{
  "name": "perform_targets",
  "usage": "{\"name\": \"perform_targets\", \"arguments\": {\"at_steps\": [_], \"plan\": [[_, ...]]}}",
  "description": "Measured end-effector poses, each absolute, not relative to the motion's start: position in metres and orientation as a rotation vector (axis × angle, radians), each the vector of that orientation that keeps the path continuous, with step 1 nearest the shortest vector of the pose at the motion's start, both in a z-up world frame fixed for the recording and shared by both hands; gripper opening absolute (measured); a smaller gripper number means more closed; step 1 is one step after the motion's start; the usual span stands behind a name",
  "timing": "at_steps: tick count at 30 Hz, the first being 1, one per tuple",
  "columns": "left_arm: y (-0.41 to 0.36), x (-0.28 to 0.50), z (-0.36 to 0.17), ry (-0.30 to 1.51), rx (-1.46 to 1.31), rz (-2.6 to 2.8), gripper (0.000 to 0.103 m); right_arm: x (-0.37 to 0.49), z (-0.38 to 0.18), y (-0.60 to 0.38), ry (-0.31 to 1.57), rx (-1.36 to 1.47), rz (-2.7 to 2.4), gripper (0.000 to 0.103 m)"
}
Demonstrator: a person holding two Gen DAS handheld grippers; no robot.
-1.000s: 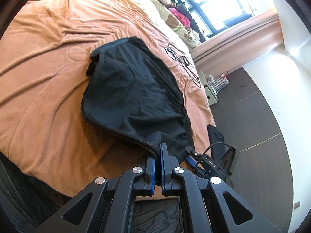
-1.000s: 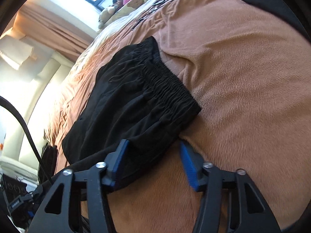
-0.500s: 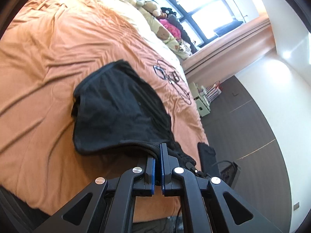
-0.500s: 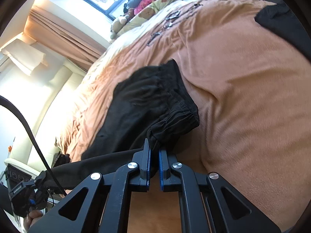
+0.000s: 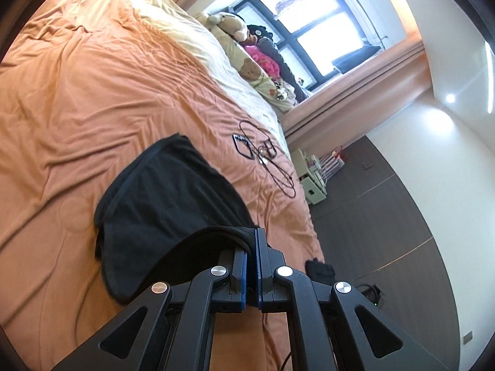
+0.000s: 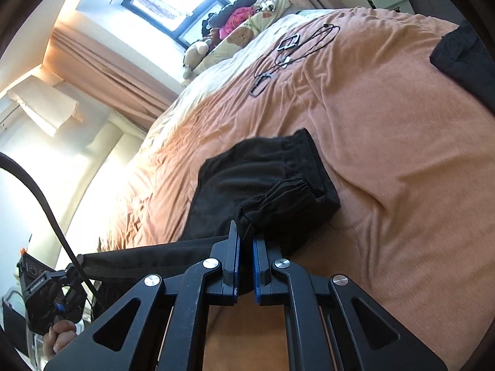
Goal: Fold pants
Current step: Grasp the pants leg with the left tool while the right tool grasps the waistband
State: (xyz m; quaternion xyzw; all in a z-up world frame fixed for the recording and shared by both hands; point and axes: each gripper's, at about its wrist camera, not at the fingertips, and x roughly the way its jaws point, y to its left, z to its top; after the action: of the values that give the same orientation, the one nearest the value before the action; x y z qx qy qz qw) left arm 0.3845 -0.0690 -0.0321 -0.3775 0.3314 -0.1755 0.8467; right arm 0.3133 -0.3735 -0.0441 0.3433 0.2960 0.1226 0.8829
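i have both grippers clamped: left gripper (image 5: 251, 241) pinches black pants (image 5: 173, 204) hem at lower center, right gripper (image 6: 246, 238) pinches waistband, orange bedspread (image 6: 386, 142) behind.

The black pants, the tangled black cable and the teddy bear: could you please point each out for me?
black pants (image 5: 167, 204), left wrist view, on the flat fabric.
tangled black cable (image 5: 280, 174), left wrist view, on its loop.
teddy bear (image 5: 227, 24), left wrist view, on its body.

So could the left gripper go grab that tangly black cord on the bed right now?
Probably not yet. The left gripper is shut on the black pants, so it has no free jaws. The cord lies in the open on the orange blanket, past the pants.
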Motion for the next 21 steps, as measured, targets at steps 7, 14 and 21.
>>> {"name": "perform_targets", "arguments": {"at_steps": [7, 14, 21], "plan": [[-0.054, 0.446, -0.034, 0.698, -0.796, -0.361, 0.004, 0.362, -0.039, -0.357, 0.613, 0.726, 0.225, 0.004], [-0.045, 0.509, -0.054, 0.734, -0.787, -0.343, 0.004, 0.417, -0.049, -0.343, 0.637, 0.757, 0.181, 0.004], [-0.046, 0.567, -0.080, 0.789, -0.763, -0.310, 0.004, 0.450, -0.056, -0.334, 0.650, 0.761, 0.135, 0.004]]}}
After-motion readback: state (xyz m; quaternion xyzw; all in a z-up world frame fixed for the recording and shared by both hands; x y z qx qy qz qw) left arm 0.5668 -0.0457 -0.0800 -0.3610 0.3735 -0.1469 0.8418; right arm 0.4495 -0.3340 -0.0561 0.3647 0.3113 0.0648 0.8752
